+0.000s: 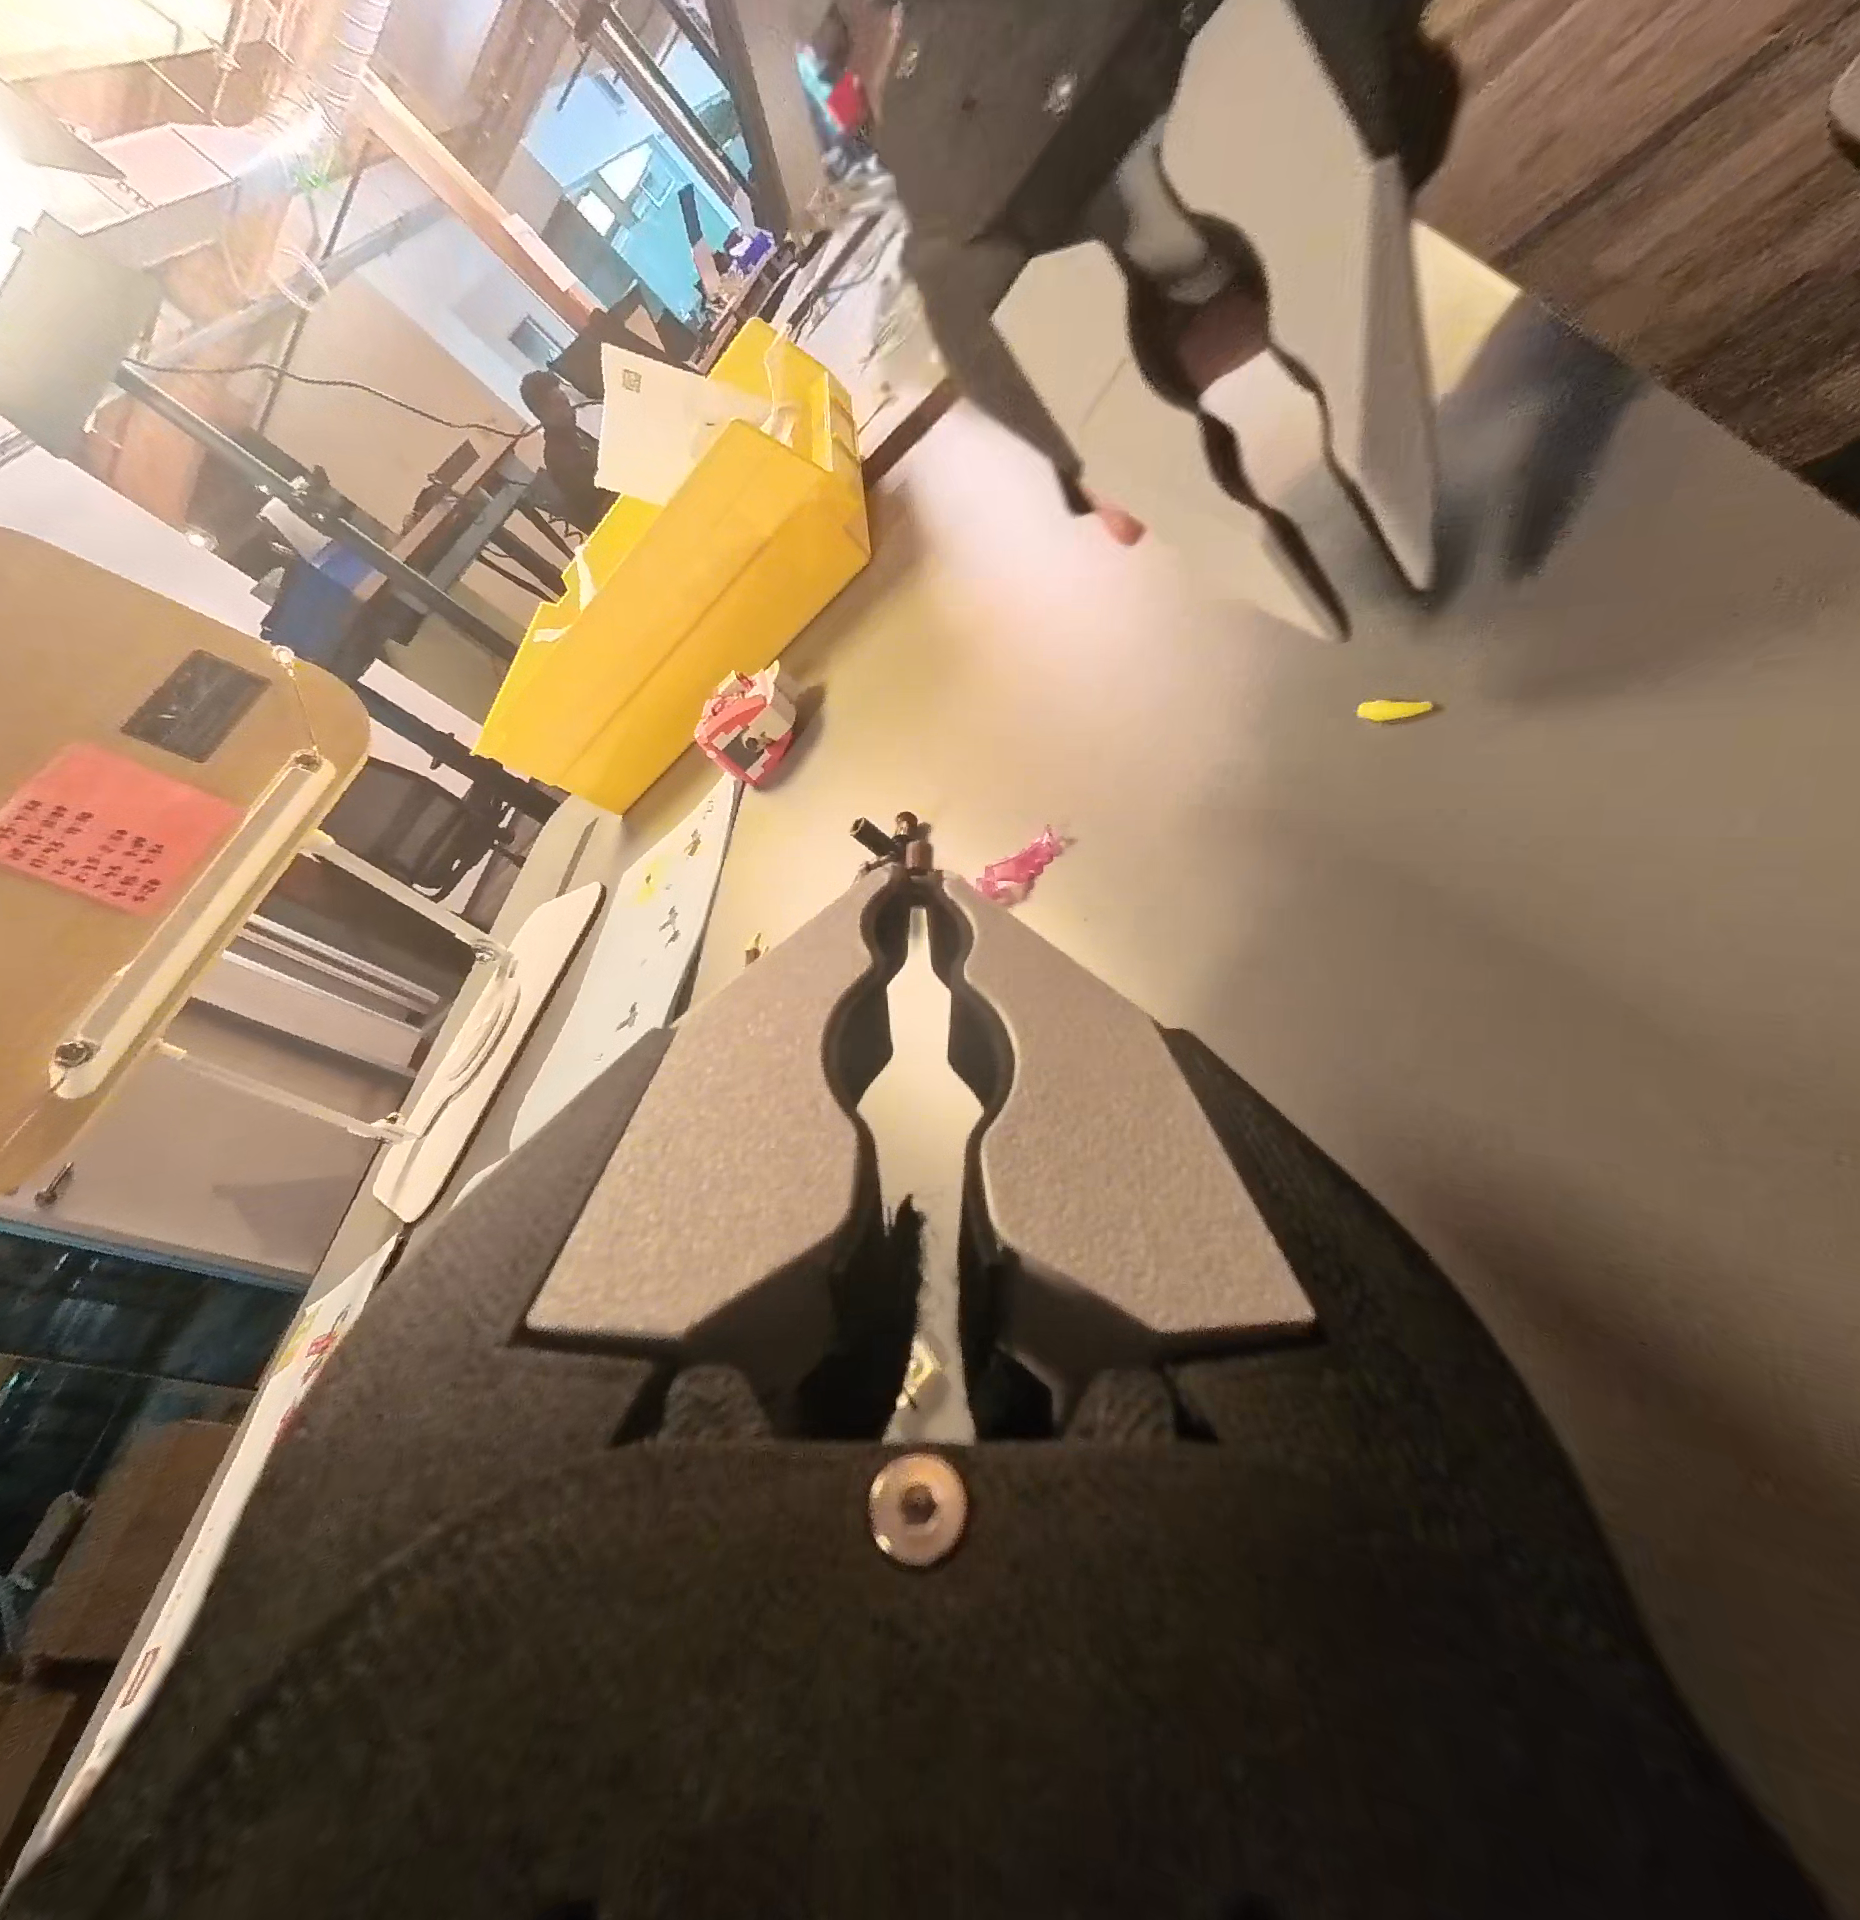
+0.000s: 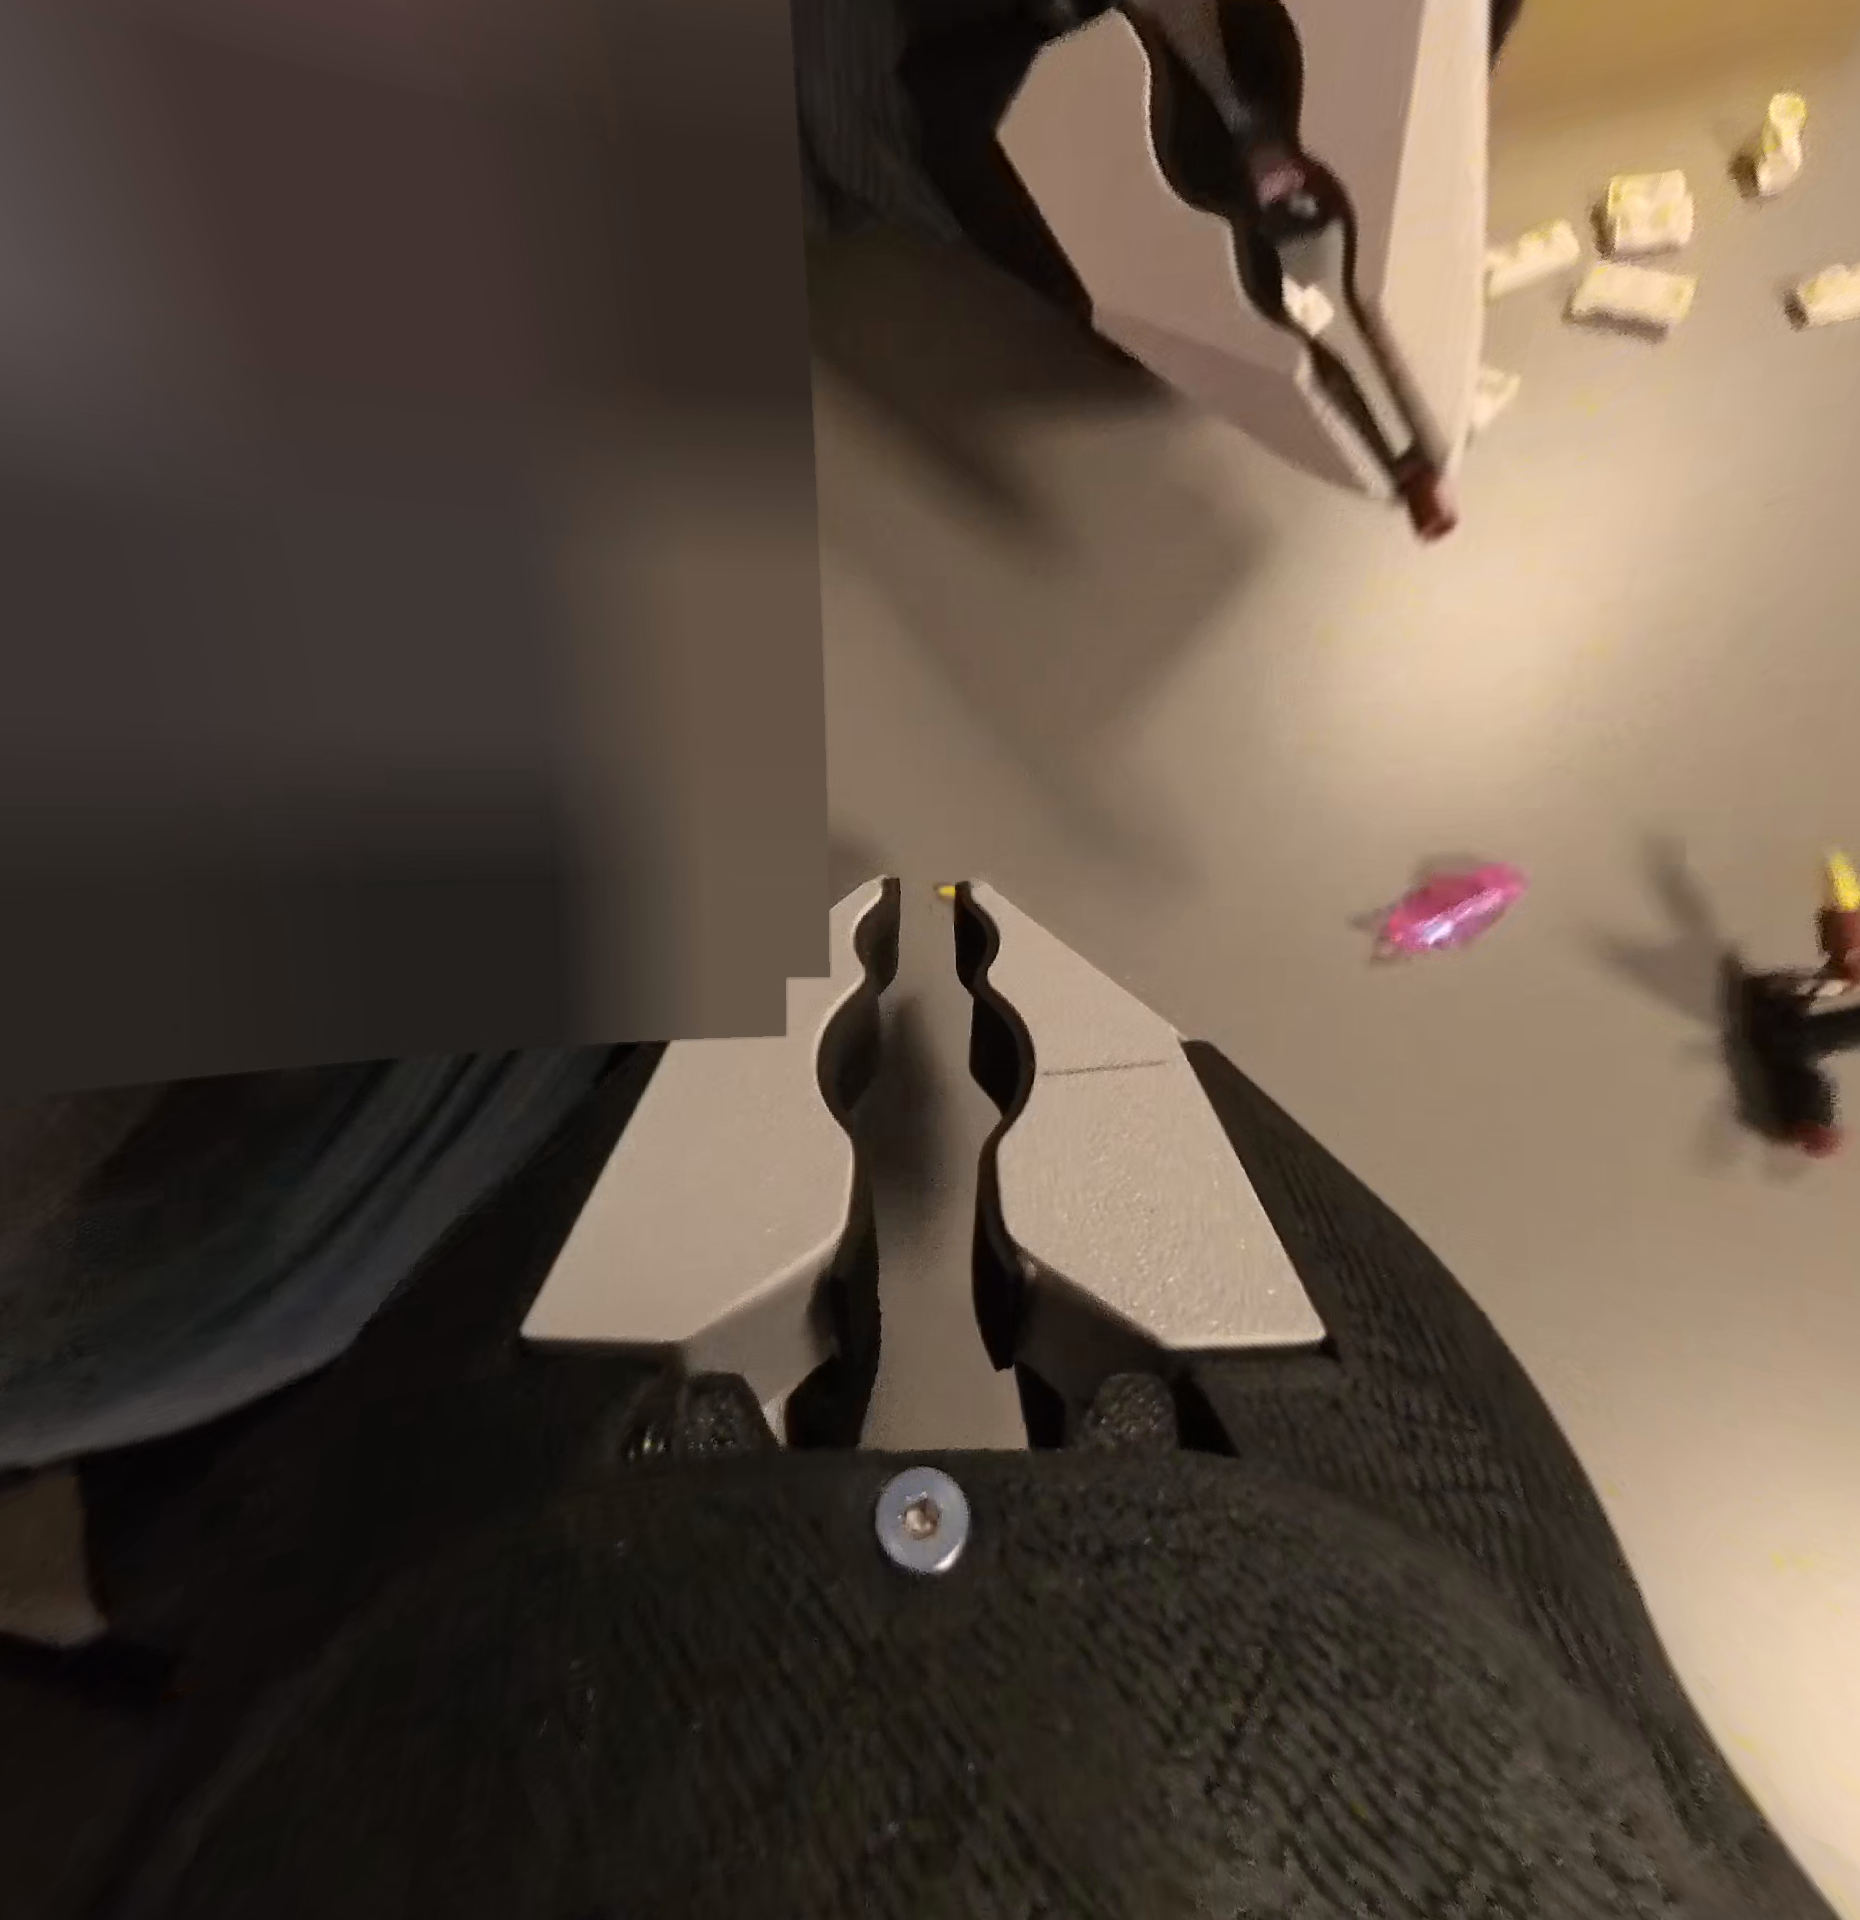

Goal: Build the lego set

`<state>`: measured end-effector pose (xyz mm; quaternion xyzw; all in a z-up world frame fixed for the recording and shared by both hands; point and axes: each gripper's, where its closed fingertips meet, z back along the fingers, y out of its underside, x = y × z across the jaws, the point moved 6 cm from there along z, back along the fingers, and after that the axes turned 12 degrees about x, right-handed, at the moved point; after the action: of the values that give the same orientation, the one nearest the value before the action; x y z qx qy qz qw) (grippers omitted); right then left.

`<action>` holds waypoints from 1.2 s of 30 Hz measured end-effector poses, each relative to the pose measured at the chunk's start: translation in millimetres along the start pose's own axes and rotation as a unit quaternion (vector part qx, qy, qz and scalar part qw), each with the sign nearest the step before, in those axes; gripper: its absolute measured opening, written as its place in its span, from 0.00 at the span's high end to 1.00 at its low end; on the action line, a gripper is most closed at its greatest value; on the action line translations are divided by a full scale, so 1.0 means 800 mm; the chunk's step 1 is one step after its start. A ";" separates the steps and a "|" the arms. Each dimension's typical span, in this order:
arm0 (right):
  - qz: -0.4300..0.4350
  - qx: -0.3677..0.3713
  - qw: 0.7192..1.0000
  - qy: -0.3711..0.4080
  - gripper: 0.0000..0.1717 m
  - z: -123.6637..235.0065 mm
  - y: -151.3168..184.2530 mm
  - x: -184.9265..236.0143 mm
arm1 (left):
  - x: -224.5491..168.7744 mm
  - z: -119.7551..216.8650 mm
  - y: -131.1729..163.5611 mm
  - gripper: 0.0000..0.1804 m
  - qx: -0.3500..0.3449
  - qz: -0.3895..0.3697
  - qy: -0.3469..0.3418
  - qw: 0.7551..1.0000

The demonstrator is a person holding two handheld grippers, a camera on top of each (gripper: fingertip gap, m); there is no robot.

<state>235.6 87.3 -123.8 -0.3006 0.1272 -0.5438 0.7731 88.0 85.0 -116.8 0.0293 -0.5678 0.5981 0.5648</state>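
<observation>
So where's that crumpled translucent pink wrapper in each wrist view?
Left wrist view: pink wrapper on the grey table, just right of the left gripper tips.
Right wrist view: pink wrapper, mid-right, right of the right gripper.
Shared landmark: the small black and brown assembly.

both wrist views look low along their jaws, sharing the grey tabletop.

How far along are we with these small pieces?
Looks done: a pink-and-white block model by the yellow bin. In hand: the left hand-held gripper pinches a small brown piece; the right hand-held gripper is open, empty. Loose on the table: pink piece, yellow piece, white bricks, black part.
</observation>
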 end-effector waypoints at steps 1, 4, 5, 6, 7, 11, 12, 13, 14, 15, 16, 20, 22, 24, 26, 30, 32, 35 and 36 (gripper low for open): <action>-0.027 0.010 1.000 0.014 0.95 -0.004 0.002 0.005 | 0.000 0.000 0.000 0.99 -0.001 0.002 -0.001 1.000; -0.099 0.034 0.992 0.068 0.93 -0.016 0.011 0.020 | 0.001 0.002 -0.001 1.00 -0.005 0.006 -0.004 1.000; -0.118 0.028 0.989 0.087 0.93 -0.018 0.011 0.026 | 0.001 0.002 -0.002 1.00 -0.006 0.007 -0.004 1.000; -0.135 0.025 0.984 0.111 0.93 -0.019 0.010 0.030 | 0.001 0.003 -0.002 1.00 -0.008 0.007 -0.003 1.000; -0.148 0.025 0.979 0.137 0.93 -0.021 0.009 0.033 | 0.001 0.003 -0.002 1.00 -0.008 0.006 -0.003 1.000; -0.204 0.006 0.955 0.214 0.93 -0.031 0.001 0.037 | -0.001 0.003 -0.004 1.00 -0.010 0.004 -0.003 1.000; -0.215 0.001 0.949 0.229 0.93 -0.033 -0.001 0.035 | -0.001 0.003 -0.004 1.00 -0.011 0.004 -0.003 1.000; -0.221 0.000 0.945 0.242 0.93 -0.034 -0.002 0.034 | -0.001 0.003 -0.005 1.00 -0.011 0.003 -0.003 1.000; -0.229 0.002 0.940 0.253 0.92 -0.035 -0.003 0.032 | -0.001 0.003 -0.005 0.99 -0.011 0.003 -0.003 1.000; -0.236 0.005 0.936 0.260 0.91 -0.035 -0.005 0.030 | -0.001 0.004 -0.005 0.99 -0.011 0.003 -0.004 1.000; -0.241 0.008 0.934 0.263 0.92 -0.035 -0.006 0.030 | -0.001 0.004 -0.005 0.99 -0.012 0.004 -0.004 1.000; -0.252 0.013 0.930 0.268 0.93 -0.037 -0.009 0.027 | 0.000 0.005 -0.005 0.99 -0.012 0.007 -0.005 1.000; -0.251 0.017 0.929 0.272 0.93 -0.036 -0.009 0.028 | 0.000 0.005 -0.005 0.99 -0.011 0.006 -0.005 1.000; -0.251 0.018 0.928 0.276 0.93 -0.036 -0.008 0.029 | -0.001 0.005 -0.005 0.99 -0.010 0.005 -0.005 1.000; -0.253 0.013 0.927 0.276 0.95 -0.035 -0.006 0.028 | -0.001 0.004 -0.005 0.99 -0.010 0.005 -0.004 1.000; -0.234 0.012 0.923 0.305 1.00 -0.035 -0.003 0.027 | -0.002 0.004 -0.005 0.99 -0.010 0.003 -0.003 1.000; -0.229 0.007 0.922 0.311 1.00 -0.036 -0.003 0.028 | -0.001 0.004 -0.005 0.99 -0.010 0.004 -0.002 1.000; -0.215 -0.004 0.930 0.299 1.00 -0.035 -0.001 0.026 | -0.002 0.004 -0.004 1.00 -0.010 0.004 0.002 1.000; -0.198 -0.006 0.933 0.301 1.00 -0.035 -0.001 0.024 | -0.003 0.004 -0.004 0.99 -0.012 0.002 0.008 1.000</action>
<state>228.0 60.6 -142.8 -0.1462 0.2952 -0.7503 0.5732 89.3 80.2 -115.0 0.0162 -0.5702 0.5929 0.5683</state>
